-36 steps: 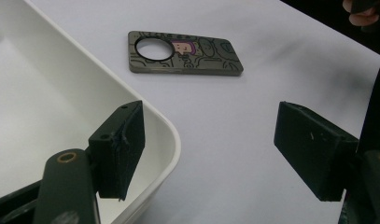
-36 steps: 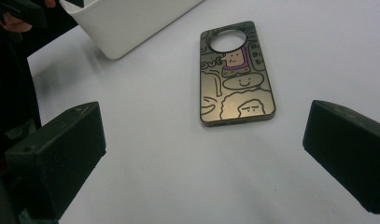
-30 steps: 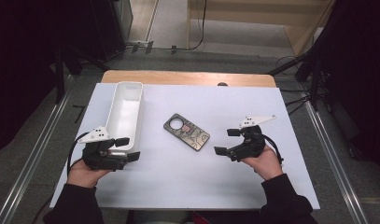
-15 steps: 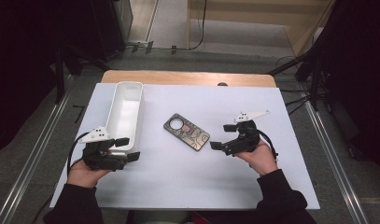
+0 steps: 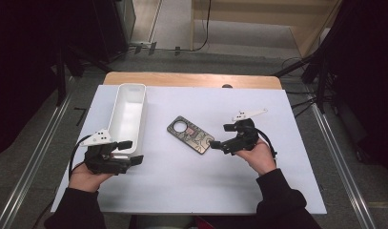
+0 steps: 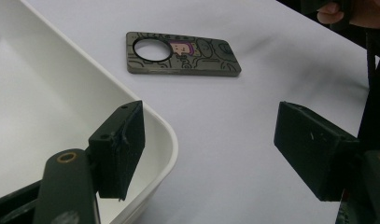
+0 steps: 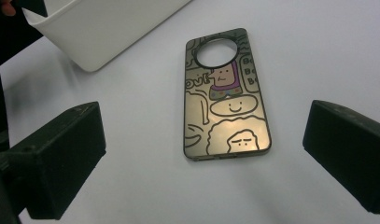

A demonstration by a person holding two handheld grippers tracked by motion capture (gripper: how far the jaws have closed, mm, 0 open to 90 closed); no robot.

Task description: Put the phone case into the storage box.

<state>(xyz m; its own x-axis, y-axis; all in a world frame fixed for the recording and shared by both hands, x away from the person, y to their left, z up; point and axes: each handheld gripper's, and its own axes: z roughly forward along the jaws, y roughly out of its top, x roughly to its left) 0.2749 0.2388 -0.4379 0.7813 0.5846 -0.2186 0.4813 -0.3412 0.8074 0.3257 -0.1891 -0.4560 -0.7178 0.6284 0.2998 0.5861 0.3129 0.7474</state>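
A dark phone case [image 5: 190, 135] with cartoon drawings and a round camera hole lies flat mid-table. My right gripper [image 5: 221, 136] is open just right of it. In the right gripper view the case [image 7: 225, 98] lies between and ahead of the wide-apart jaws, and the gripper [image 7: 206, 158] holds nothing. My left gripper [image 5: 132, 151] is open at the near end of a long white tray [image 5: 127, 117]. In the left gripper view, one jaw of this gripper [image 6: 215, 149] hangs over the tray's corner rim [image 6: 164, 135]. The case [image 6: 183, 53] lies farther off.
A white sheet [image 5: 182, 191] covers the table, with a wooden edge [image 5: 191, 78] at the back. A small dark object [image 5: 226, 86] sits at that far edge. Metal rails run along both sides. The tray's inside looks empty.
My right gripper has moved left, closer to the phone case's near end. The left gripper and the tray have stayed put.
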